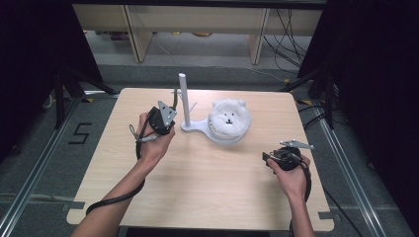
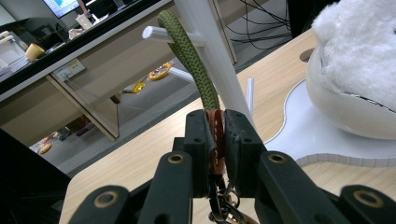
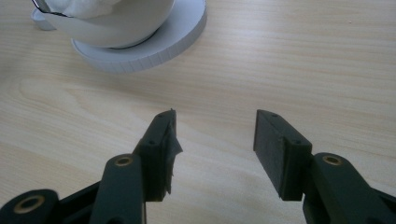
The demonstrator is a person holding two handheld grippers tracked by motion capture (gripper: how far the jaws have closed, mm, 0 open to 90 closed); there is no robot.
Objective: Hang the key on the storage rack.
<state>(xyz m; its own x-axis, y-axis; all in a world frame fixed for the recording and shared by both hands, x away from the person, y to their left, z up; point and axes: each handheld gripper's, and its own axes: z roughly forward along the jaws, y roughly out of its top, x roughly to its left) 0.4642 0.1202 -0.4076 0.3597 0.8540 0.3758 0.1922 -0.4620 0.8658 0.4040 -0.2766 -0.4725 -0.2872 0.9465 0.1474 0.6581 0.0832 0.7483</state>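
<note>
A white stand (image 1: 197,128) sits at the table's far middle, with an upright post (image 1: 184,98) and short side pegs. A fluffy white bear face (image 1: 228,117) rests on the stand's bowl-shaped form. My left gripper (image 1: 170,112) is held up beside the post. In the left gripper view a green braided cord (image 2: 189,56) is looped over a white peg (image 2: 163,33). The left gripper (image 2: 215,116) is shut on the brown leather tab (image 2: 215,135) at the cord's end. My right gripper (image 1: 269,157) rests low at the table's right, open (image 3: 215,128) over bare wood, short of the stand's round base (image 3: 173,39).
The light wooden table (image 1: 207,182) has bare room in its front half and along both sides. Beyond its far edge stand bench legs (image 1: 141,34) and floor cables (image 1: 291,39). Dark curtains flank both sides. A "5" mark (image 1: 80,133) lies on the floor at left.
</note>
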